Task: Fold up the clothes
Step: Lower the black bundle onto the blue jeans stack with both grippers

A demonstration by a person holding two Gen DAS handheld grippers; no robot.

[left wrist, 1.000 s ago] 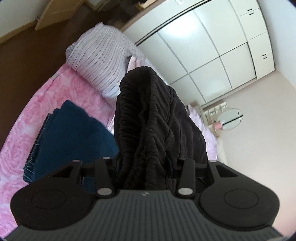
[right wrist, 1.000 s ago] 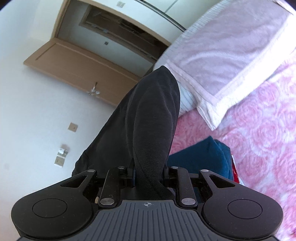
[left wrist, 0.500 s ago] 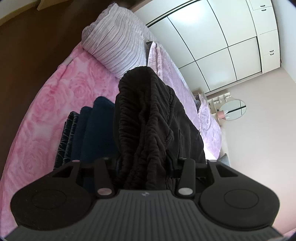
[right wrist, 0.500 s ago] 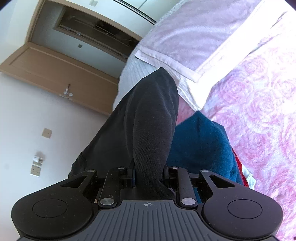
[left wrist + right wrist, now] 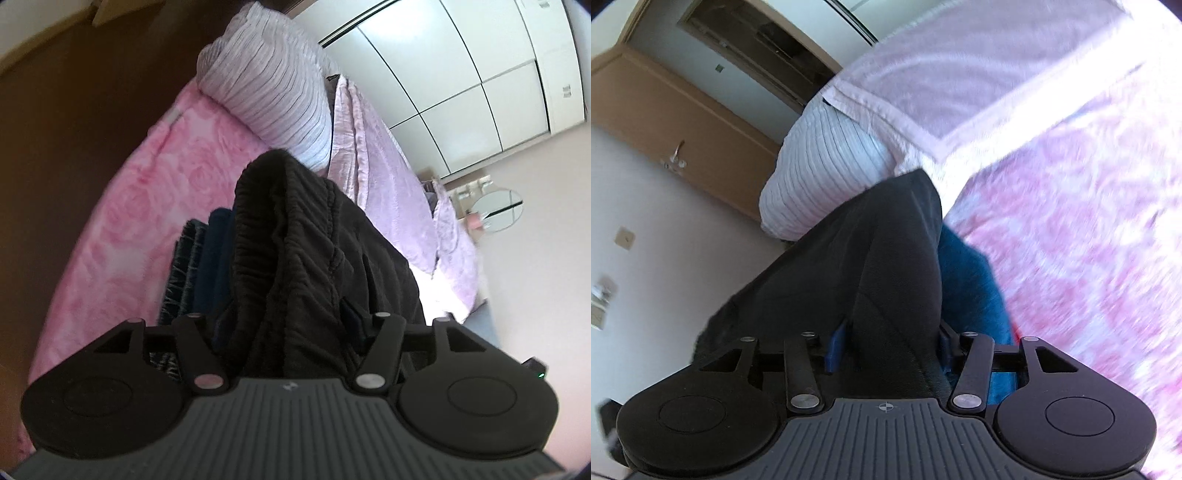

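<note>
A black garment with a gathered waistband (image 5: pixel 295 229) lies bunched between the jaws of my left gripper (image 5: pixel 288 321), which are opening; a gap shows beside the left finger. The same black cloth (image 5: pixel 879 258) runs between the jaws of my right gripper (image 5: pixel 890 339), also opening, and its blue pads (image 5: pixel 834 343) stand slightly off the fabric. The garment rests over a folded navy stack (image 5: pixel 218 258), which the right wrist view shows just to the right of the cloth (image 5: pixel 967 280).
The stack lies on a pink rose-patterned bedspread (image 5: pixel 140 206). A striped pillow (image 5: pixel 269 85) and a lilac blanket (image 5: pixel 391 177) sit beyond it. White wardrobe doors (image 5: pixel 461 74) stand behind the bed, a wooden door (image 5: pixel 665 110) on the left, and dark floor (image 5: pixel 74 110) beside the bed.
Both grippers have come down toward the bed with the black garment, which now sits over the navy stack. Both pairs of jaws have spread wider and let go of the cloth.
</note>
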